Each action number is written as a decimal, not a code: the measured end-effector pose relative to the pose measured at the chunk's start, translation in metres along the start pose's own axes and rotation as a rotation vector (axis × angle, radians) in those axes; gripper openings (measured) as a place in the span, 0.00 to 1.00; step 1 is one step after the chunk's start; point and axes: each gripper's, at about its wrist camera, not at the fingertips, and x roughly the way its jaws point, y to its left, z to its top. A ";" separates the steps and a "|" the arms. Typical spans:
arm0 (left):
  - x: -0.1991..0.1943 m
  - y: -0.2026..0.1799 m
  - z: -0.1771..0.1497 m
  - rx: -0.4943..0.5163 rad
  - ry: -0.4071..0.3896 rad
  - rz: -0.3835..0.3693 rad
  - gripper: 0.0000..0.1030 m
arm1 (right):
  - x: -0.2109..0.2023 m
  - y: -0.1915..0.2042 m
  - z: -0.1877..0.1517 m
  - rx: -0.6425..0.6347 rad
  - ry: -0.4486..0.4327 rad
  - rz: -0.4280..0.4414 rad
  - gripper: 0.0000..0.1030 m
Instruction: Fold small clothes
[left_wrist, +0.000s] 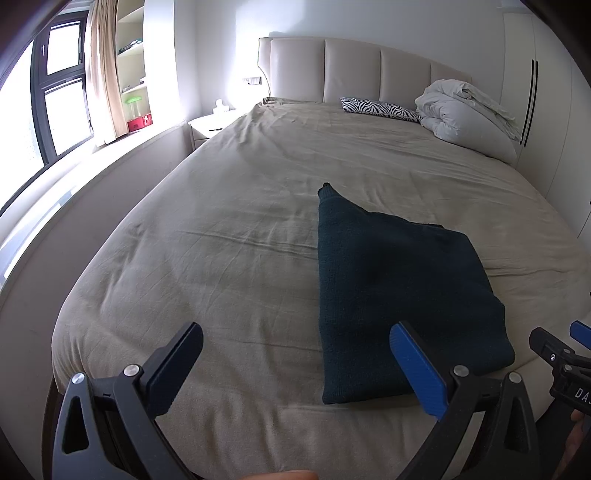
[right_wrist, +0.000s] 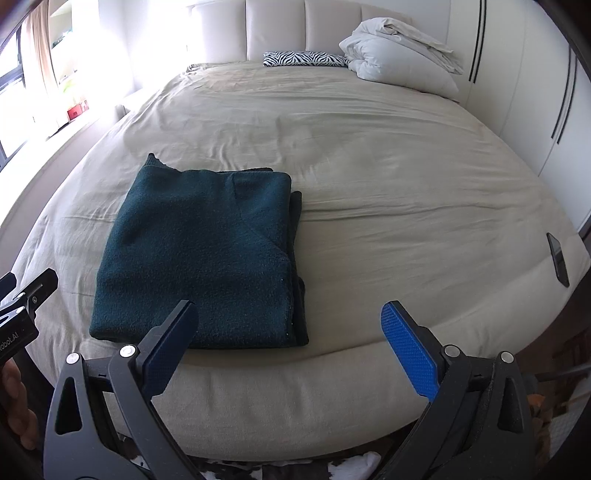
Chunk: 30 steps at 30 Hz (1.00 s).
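A dark green knitted garment (left_wrist: 399, 291) lies folded in a rough rectangle on the beige bed sheet (left_wrist: 229, 236), near the bed's front edge. It also shows in the right wrist view (right_wrist: 199, 254), with one corner sticking out at the far left. My left gripper (left_wrist: 295, 350) is open and empty, held above the sheet just left of the garment's near edge. My right gripper (right_wrist: 290, 328) is open and empty, at the garment's near right corner, above the bed's front edge. Neither touches the cloth.
A zebra-print pillow (right_wrist: 306, 59) and a bundled white duvet (right_wrist: 399, 55) lie at the headboard. A dark phone (right_wrist: 557, 258) lies at the bed's right edge. A nightstand (left_wrist: 210, 125) and a window ledge stand to the left. White wardrobe doors stand on the right.
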 end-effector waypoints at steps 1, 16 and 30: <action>0.000 0.000 0.000 0.000 0.000 0.000 1.00 | 0.000 0.000 0.000 0.001 0.001 0.000 0.98; 0.000 -0.001 0.000 0.000 0.001 -0.001 1.00 | 0.000 0.000 -0.001 0.004 0.003 0.003 0.98; 0.000 -0.001 -0.001 -0.001 0.002 0.000 1.00 | 0.001 -0.001 -0.001 0.006 0.006 0.005 0.98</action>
